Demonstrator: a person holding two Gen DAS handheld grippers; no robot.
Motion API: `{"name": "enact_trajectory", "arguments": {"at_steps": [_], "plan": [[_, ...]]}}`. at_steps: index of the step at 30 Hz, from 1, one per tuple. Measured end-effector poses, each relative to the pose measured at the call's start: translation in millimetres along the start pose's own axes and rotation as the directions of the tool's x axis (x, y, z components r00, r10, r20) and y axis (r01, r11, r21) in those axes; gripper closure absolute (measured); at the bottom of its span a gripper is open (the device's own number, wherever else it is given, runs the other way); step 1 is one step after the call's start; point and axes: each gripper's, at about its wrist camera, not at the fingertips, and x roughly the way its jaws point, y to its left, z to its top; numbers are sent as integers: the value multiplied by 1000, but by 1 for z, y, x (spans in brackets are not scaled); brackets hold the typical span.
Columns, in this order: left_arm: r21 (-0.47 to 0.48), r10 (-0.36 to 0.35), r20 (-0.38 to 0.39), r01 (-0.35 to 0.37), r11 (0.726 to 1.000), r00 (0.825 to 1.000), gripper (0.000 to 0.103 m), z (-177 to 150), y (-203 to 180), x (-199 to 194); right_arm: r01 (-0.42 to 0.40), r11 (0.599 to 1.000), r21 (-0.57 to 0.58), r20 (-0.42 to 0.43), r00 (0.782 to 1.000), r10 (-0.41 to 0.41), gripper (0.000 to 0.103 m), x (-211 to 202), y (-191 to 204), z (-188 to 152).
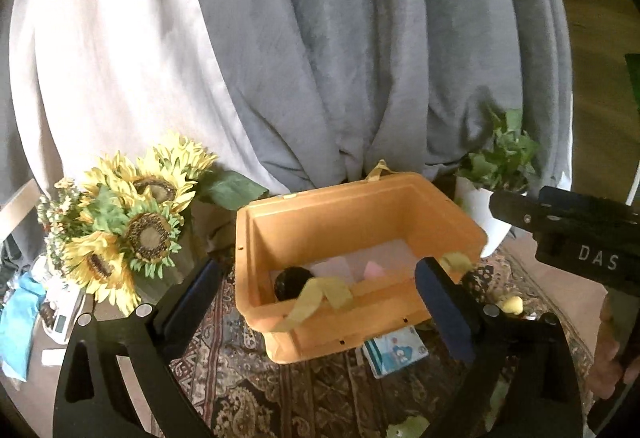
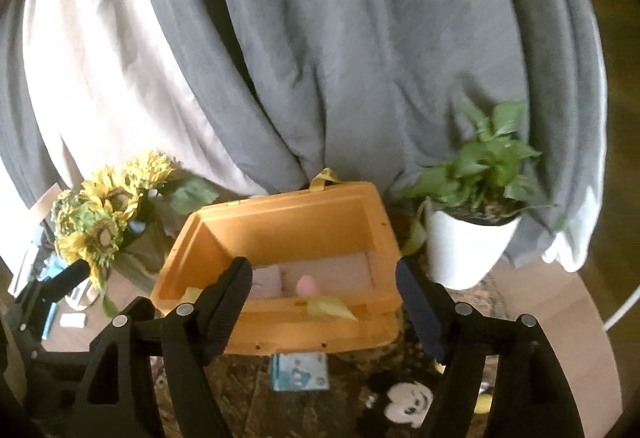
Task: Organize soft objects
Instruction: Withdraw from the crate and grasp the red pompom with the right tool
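Note:
An orange bin (image 1: 352,214) stands on a patterned rug, with yellow strap handles. Inside lie a dark round soft thing (image 1: 292,280) and a pink soft thing (image 1: 374,270). My left gripper (image 1: 320,302) is open and empty, above the bin's near wall. The bin also shows in the right wrist view (image 2: 288,222) with the pink thing (image 2: 308,284) inside. My right gripper (image 2: 322,302) is open and empty over the bin's near edge. A Mickey Mouse plush (image 2: 406,404) lies on the rug below the right gripper. A small yellow soft toy (image 1: 512,304) lies right of the bin.
A light blue printed packet (image 1: 396,352) lies on the rug in front of the bin. Sunflowers (image 1: 132,214) stand to the left, a white potted plant (image 2: 472,234) to the right. Grey and white curtains (image 1: 320,38) hang behind. Clutter sits at far left.

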Motion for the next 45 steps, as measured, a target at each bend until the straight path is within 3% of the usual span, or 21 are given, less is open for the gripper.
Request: {"name": "enact_trajectory", "arguments": {"at_steps": [14, 21, 29, 45], "plan": [[10, -5, 2, 5, 1000, 1000, 2, -37, -21, -45, 111, 994, -15, 72, 991, -109, 24, -68, -7, -47], [5, -47, -8, 47, 999, 999, 2, -60, -30, -61, 113, 993, 25, 68, 991, -114, 24, -88, -15, -73], [24, -74, -59, 76, 997, 995, 2, -85, -38, -65, 105, 993, 60, 12, 994, -106, 24, -97, -23, -106], [84, -107, -186, 125, 989, 977, 2, -134, -55, -49, 166, 985, 43, -83, 983, -162, 24, -94, -29, -163]]}}
